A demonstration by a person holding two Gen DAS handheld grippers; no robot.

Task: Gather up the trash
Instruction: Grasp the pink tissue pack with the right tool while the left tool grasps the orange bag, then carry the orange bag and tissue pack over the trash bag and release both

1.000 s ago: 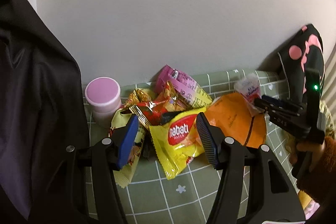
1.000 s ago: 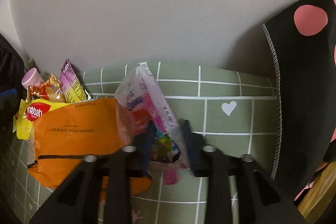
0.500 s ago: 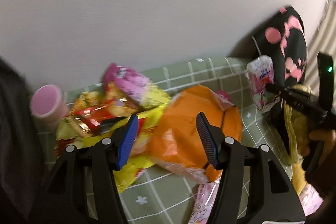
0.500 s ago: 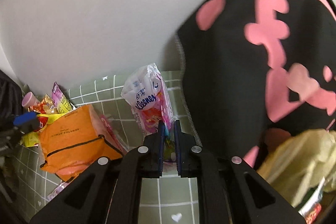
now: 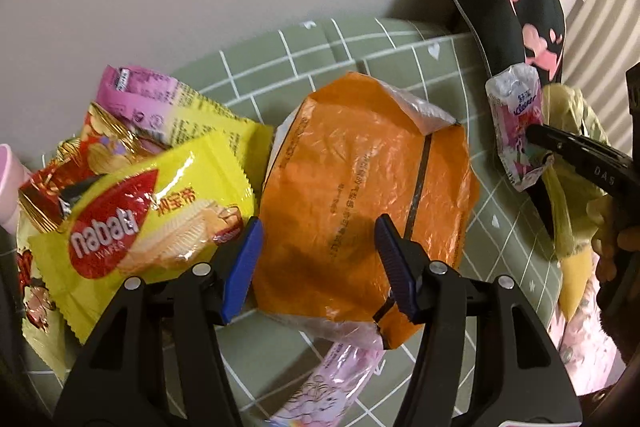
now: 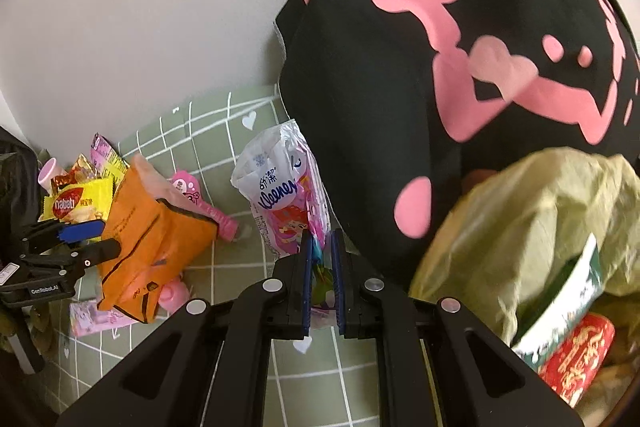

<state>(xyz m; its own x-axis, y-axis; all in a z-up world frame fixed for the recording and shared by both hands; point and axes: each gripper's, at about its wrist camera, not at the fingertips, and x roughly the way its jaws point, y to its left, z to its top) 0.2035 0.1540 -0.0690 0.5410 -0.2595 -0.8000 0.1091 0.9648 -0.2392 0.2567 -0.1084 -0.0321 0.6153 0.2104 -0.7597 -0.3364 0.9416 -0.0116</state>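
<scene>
Meanwhile, the right hand-held gripper (image 6: 321, 261) is clamped on the lower end of a Kleenex tissue pack (image 6: 282, 193), lifted clear of the green grid-patterned tabletop (image 6: 216, 131) beside a yellow-green trash bag (image 6: 532, 223). Spread wide and holding nothing, the left hand-held gripper (image 5: 316, 267) straddles an orange plastic bag (image 5: 360, 195), with a yellow Nabati wafer packet (image 5: 140, 223) alongside.

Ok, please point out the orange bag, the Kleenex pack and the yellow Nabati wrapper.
orange bag (image 5: 360, 187): left wrist view, middle of its face.
Kleenex pack (image 6: 280, 187): right wrist view, printed front.
Nabati wrapper (image 5: 112, 231): left wrist view, red logo.
</scene>
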